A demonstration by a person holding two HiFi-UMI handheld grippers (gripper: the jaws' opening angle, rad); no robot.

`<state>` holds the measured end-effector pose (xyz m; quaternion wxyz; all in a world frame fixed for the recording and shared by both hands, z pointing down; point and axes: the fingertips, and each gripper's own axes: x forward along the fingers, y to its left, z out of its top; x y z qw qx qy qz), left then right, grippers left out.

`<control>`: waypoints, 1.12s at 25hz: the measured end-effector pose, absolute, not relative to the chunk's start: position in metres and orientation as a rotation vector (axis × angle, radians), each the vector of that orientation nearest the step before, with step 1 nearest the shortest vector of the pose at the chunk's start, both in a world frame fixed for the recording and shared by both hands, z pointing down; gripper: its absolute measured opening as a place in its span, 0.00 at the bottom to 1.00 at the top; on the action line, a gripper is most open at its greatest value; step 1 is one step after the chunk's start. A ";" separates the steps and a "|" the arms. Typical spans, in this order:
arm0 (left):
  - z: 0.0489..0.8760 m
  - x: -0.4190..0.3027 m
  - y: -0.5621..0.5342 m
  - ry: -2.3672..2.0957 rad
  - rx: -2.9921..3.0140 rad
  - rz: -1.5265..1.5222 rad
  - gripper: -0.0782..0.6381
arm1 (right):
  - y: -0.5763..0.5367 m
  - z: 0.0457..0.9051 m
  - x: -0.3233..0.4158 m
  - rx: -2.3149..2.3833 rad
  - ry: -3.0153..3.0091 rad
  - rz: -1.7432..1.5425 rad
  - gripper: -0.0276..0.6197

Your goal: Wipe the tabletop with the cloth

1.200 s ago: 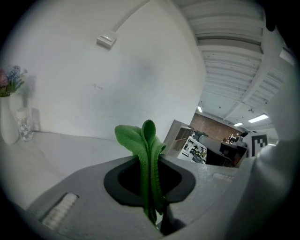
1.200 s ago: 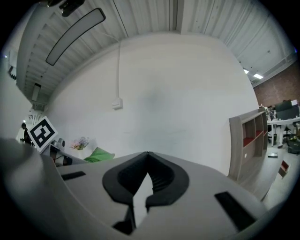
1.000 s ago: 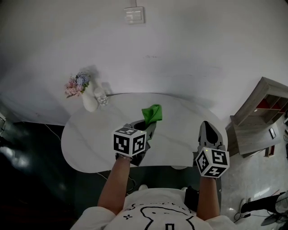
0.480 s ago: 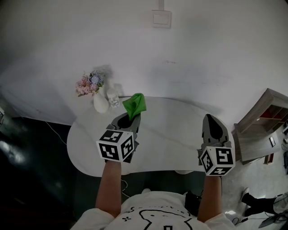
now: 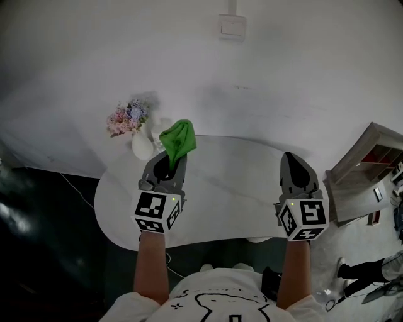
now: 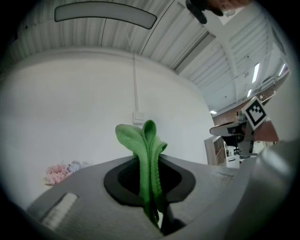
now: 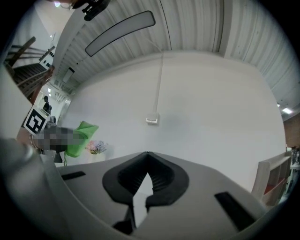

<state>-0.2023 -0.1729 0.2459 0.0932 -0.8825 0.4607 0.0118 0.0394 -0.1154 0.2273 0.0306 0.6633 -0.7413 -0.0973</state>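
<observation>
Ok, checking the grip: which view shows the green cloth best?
The left gripper view: the cloth sits centre, pinched between the left gripper's fingers. The head view shows it small beyond that gripper; the right gripper view, only a distant green patch.

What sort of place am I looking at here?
Probably a staged home-like corner inside an office or lab: a white table with a vase of flowers against a plain wall, a wooden shelf unit beside it, and a panelled ceiling with a strip light overhead.
</observation>
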 end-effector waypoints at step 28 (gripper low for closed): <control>0.191 -0.204 -0.150 1.468 -2.435 0.110 0.18 | -0.119 0.191 0.047 1.887 -2.430 -0.442 0.04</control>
